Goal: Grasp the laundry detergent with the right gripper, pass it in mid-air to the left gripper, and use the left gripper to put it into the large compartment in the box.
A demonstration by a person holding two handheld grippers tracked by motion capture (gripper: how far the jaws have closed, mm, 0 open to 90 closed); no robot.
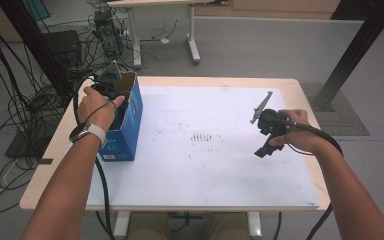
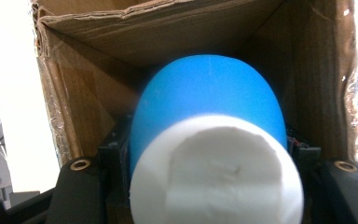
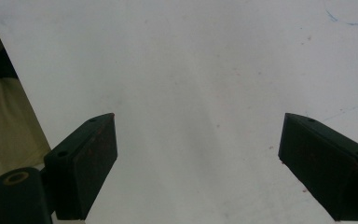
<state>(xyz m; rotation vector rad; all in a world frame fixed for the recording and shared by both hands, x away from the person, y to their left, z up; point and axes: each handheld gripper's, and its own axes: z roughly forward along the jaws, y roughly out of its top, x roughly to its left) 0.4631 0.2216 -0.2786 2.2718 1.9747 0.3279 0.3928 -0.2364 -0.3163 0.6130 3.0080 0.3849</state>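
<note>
High view first, from our side of the table outward: our two forearms come in from the near edge, and we see a watch (image 1: 87, 132) on the left wrist. Our right hand (image 1: 300, 134) holds the right gripper (image 1: 265, 150) low over the white sheet (image 1: 215, 165) that covers the table (image 1: 300, 90), its black jaws pointing down and toward us, a grey plate sticking up from its top. In the right gripper view those jaws stand wide apart with nothing between them, bare white sheet beneath, and the pale cloth of our lap past the table edge at the picture's left.

Farther out on the left side, our left hand (image 1: 99, 107) reaches into the open top of a blue cardboard box (image 1: 130, 125), which stands upright on the sheet near the table's left edge, well apart from the right gripper. We hold the left gripper (image 1: 111, 82) down inside that opening.

In the left gripper view, the left gripper is clenched on a blue and white cup (image 2: 209, 140): the white base faces the camera, the blue body runs away from it, and the black jaws press on it from both sides. The cup sits within the box's brown inner walls, whose corner shows beyond it. We cannot tell whether it touches the box bottom.

Beyond the table, cables (image 1: 10, 100) trail over the grey floor.
</note>
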